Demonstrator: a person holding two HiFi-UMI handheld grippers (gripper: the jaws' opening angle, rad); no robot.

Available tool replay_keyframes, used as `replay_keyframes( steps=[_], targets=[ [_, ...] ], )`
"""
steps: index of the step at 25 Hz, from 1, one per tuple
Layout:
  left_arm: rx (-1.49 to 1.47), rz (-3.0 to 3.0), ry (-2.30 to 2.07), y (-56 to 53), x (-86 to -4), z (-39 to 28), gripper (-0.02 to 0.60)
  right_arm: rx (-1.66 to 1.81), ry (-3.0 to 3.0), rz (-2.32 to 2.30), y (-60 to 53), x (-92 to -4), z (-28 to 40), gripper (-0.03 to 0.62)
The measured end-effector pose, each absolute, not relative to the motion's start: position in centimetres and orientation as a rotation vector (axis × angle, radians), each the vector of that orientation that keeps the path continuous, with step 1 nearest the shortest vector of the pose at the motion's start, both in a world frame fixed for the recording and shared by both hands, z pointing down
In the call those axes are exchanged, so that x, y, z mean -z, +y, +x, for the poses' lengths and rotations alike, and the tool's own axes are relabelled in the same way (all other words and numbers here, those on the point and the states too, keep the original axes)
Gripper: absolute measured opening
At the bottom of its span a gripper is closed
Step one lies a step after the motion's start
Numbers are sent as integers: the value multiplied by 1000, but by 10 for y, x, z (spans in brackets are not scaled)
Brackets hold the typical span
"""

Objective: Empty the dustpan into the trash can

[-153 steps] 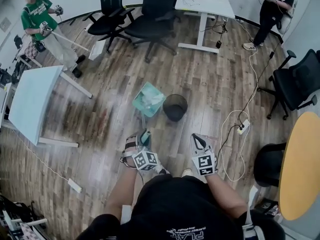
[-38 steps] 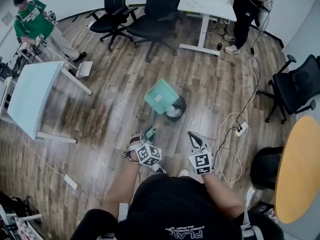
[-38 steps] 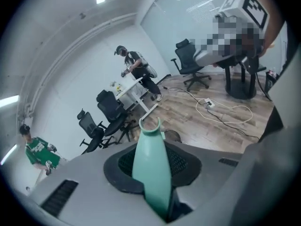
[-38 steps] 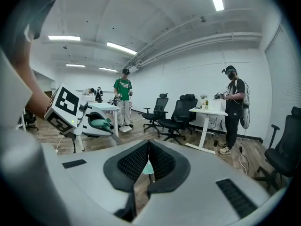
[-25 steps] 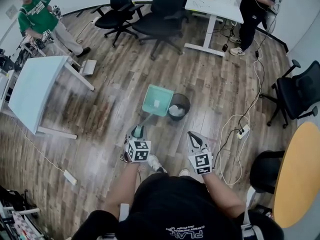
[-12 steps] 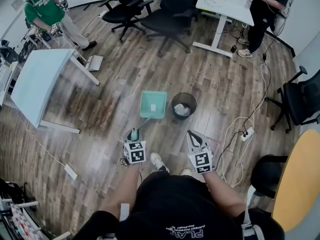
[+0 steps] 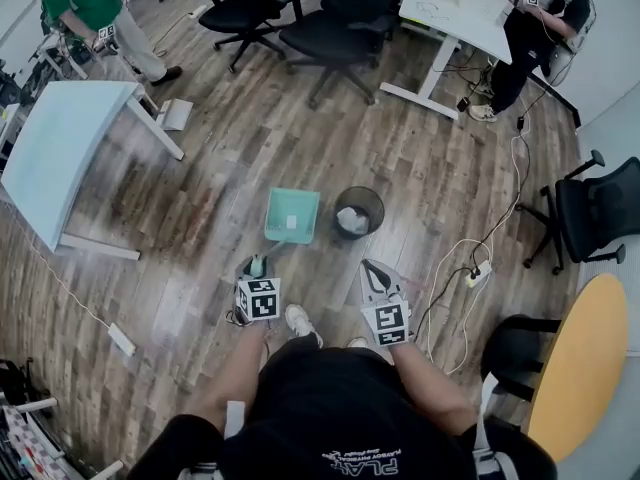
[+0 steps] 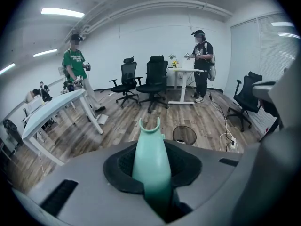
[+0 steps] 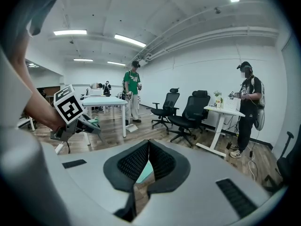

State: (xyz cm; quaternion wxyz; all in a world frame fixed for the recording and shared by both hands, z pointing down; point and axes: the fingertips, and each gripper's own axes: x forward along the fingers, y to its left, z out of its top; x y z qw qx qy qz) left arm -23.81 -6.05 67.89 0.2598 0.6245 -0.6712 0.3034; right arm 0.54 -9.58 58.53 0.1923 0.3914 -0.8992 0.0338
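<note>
**Dustpan held by its handle beside the trash can**

Seen from above, a person stands on a wooden floor (image 7: pixel 200 198) with a gripper in each hand. The left gripper (image 7: pixel 256 268) is clenched on the long teal handle (image 8: pixel 149 161) of a teal dustpan (image 7: pixel 291 214). The dustpan's tray lies low and level, open side up, just to the left of a round black trash can (image 7: pixel 358 211). White crumpled paper (image 7: pixel 350 219) lies inside the can. The right gripper (image 7: pixel 372 269) is apart from both, jaws closed together on nothing, pointing towards the can.
</note>
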Motion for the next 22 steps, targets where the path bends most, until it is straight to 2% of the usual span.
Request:
replay_keyframes(
  steps=[11, 22],
  targets=[
    [-804, 1712, -1742, -89, -695, -272, 103, -88, -2521, 1124, -133, -586, -60, 23],
    [-892, 1657, -1690, -142, -735, -265, 104, -138, -2540, 1032, -183, -606, -77, 23]
  ],
)
